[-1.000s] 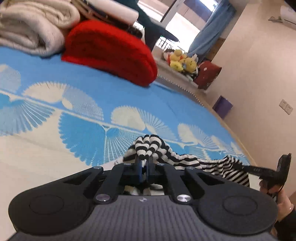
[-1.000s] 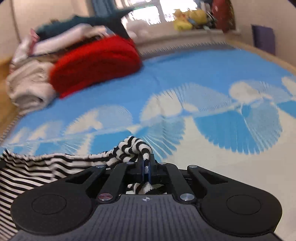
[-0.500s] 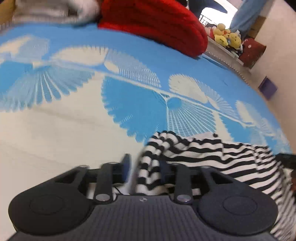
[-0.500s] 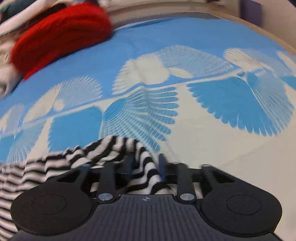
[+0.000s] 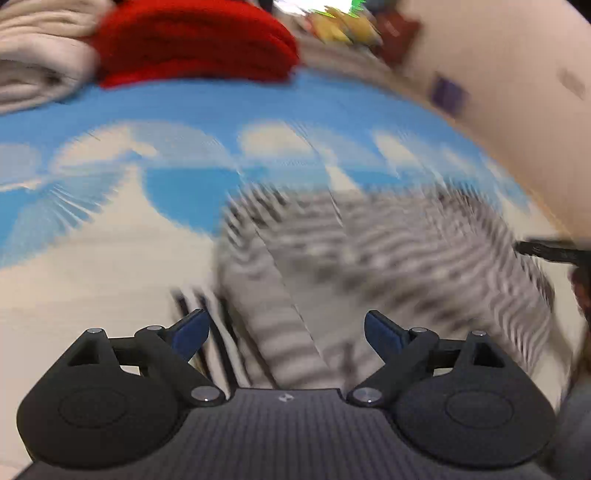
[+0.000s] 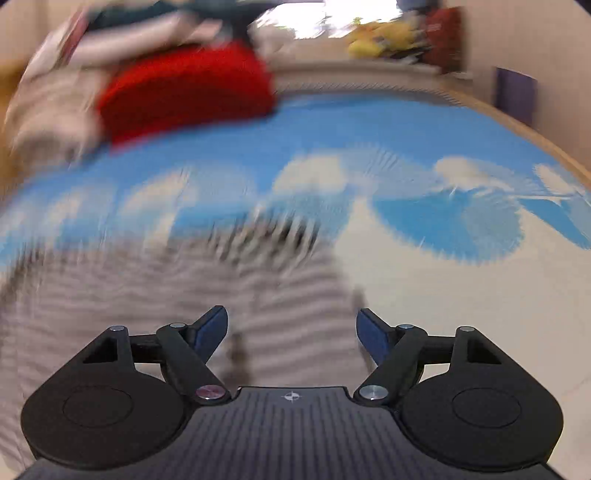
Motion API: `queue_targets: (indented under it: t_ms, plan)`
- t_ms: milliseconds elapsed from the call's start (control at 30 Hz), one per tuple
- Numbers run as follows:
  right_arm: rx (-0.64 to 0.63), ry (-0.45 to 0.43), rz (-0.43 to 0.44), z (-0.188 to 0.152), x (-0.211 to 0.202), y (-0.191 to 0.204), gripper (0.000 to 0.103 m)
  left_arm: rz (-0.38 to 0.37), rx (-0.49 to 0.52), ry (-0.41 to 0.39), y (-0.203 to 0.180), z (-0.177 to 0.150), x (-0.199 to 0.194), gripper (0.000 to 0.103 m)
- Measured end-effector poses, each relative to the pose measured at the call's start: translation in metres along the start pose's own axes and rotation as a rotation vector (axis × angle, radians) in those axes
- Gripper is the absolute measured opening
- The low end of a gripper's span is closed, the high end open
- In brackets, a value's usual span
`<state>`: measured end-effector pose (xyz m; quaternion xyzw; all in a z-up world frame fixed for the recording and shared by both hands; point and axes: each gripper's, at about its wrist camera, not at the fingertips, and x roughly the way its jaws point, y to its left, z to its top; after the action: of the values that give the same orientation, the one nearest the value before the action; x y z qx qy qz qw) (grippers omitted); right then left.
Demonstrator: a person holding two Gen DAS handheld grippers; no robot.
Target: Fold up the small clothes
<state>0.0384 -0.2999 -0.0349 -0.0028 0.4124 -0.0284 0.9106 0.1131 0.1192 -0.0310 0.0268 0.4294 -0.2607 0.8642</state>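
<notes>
Black and blue-padded, the left gripper [image 5: 286, 328] is seen with its jaws spread wide; they have just been opening, and the striped garment [image 5: 388, 258] lies below and between them without being pressed by either pad. Its fingertips [image 5: 192, 326] stand clear of the cloth. The right gripper [image 6: 291, 326] is likewise spread, its jaws having just been opening too, and the same striped garment [image 6: 184, 288] is seen under and beyond them, released. Both views are blurred by motion, so fine folds cannot be made out.

From the left wrist view the black-and-white garment is spread across the near part of the bedcover [image 5: 110, 258], reaching toward the right, where the tip of the other gripper is seen at the edge just beside the cloth. The blue and cream fan pattern of the bedcover runs outward to the far side. At the far left a red folded blanket [image 5: 192, 40] is stacked against a pale cream blanket [image 5: 37, 55]. Yellow soft toys [image 5: 343, 26] sit at the far side, near a beige wall [image 5: 498, 74] on the right.
</notes>
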Motion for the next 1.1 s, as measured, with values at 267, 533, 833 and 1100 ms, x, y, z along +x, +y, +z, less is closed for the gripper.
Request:
queue_targets:
  t_ms: [267, 533, 833, 1100]
  plan:
    - [0.169, 0.001, -0.082, -0.02, -0.048, -0.03, 0.082, 0.143, 0.0, 0.086, 0.01, -0.014, -0.019, 0.099]
    - [0.303, -0.31, -0.021, -0.048, -0.147, 0.039, 0.098, 0.274, -0.402, -0.237, -0.044, -0.038, -0.121, 0.102]
    - [0.149, -0.188, -0.085, -0.083, -0.123, 0.105, 0.098, 0.418, -0.344, -0.182, -0.1, -0.11, -0.099, 0.102]
    - [0.28, -0.097, -0.087, -0.089, -0.108, 0.093, 0.098, 0.452, -0.281, -0.207, -0.105, -0.118, -0.097, 0.102]
